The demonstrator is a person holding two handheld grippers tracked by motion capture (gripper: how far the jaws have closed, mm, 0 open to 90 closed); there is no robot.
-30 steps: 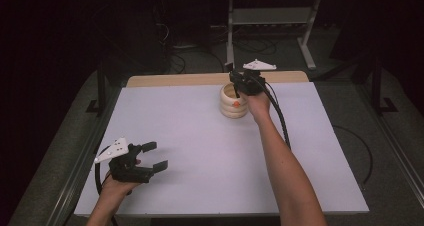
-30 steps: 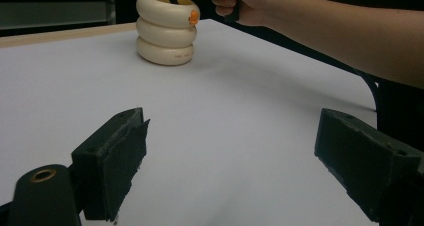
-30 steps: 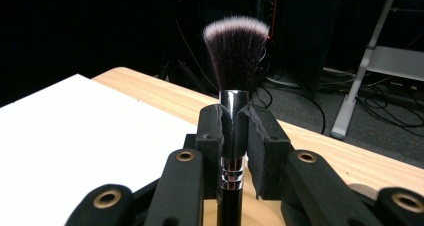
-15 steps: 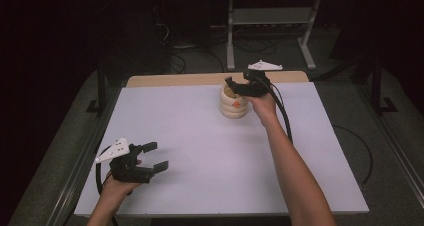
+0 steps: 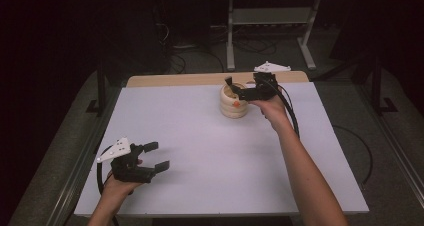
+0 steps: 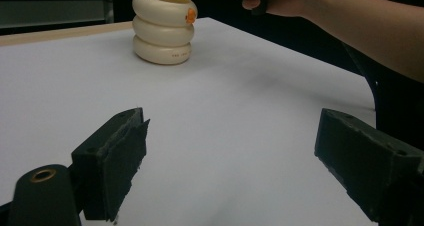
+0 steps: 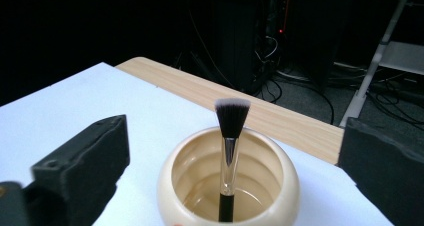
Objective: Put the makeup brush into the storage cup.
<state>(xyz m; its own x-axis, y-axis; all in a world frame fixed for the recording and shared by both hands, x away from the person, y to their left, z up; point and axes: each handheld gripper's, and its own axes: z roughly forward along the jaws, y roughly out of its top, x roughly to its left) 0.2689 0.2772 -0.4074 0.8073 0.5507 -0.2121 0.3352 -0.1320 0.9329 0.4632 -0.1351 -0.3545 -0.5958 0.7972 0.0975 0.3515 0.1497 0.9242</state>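
Note:
A cream ribbed pot [image 5: 234,105] stands at the far middle of the white table [image 5: 210,151]. In it a black-handled makeup brush [image 7: 231,117] stands upright, bristles up. My right gripper [image 5: 235,87] hovers at the pot's top, open, with its jaws wide on either side of the brush and not touching it; the right gripper view has the pot [image 7: 287,186] just below the right gripper [image 7: 235,131]. At the near left my left gripper [image 5: 158,156] is held open and empty just above the table. The left gripper view shows the left gripper [image 6: 232,123] facing the distant pot [image 6: 164,28].
A bare wooden strip [image 5: 180,79] runs along the table's far edge. Behind it are a metal stand [image 5: 270,16] and floor cables [image 5: 185,61]. The person's right forearm [image 5: 305,171] crosses the table's right half. White surface lies open between the grippers.
The right gripper has turned by the pot, so its jaws now point left across the rim. The left gripper has stayed in place.

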